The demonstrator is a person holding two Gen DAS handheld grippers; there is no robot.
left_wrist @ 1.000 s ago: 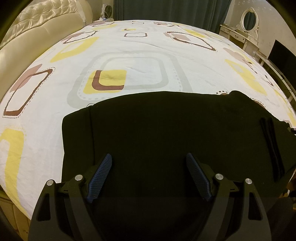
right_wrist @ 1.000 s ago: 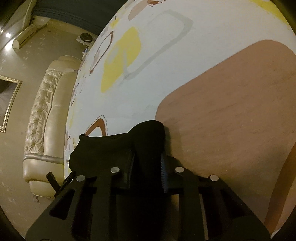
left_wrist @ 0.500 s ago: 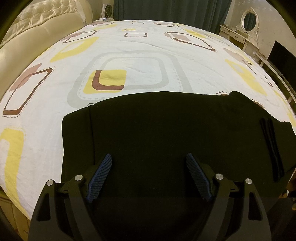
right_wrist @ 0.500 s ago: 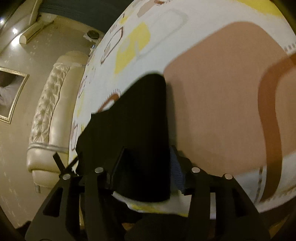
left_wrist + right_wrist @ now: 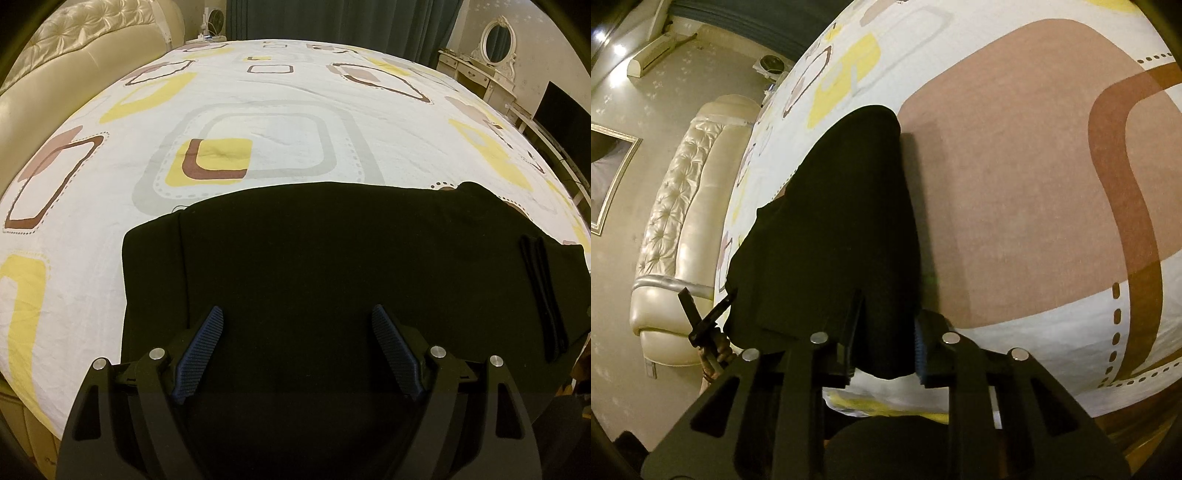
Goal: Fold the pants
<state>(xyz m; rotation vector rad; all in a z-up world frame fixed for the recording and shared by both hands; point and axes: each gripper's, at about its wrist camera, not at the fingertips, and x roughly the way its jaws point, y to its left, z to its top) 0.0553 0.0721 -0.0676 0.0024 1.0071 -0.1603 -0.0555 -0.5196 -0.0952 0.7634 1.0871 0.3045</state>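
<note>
Black pants [image 5: 332,258] lie flat across the near part of the patterned bed sheet [image 5: 258,110]. A doubled black strip [image 5: 543,295] lies on their right end. My left gripper [image 5: 297,309] hangs open just above the pants, its blue pads [image 5: 201,347] wide apart and holding nothing. In the right wrist view the pants [image 5: 831,221] run away from me as a narrow band over the sheet [image 5: 1015,184]. My right gripper [image 5: 886,332] is closing on their near end at the bed's edge. The cloth fills the gap between the pads.
A cream tufted headboard [image 5: 74,62] borders the bed on the left and also shows in the right wrist view [image 5: 683,206]. A white dressing table with an oval mirror [image 5: 495,48] and a dark screen [image 5: 565,110] stand beyond the right side. A hand [image 5: 716,350] shows at lower left.
My right gripper slid back along the pants toward the bed's edge. Its jaws opened and then closed on the near end. The left gripper and the rest of the pants stayed still.
</note>
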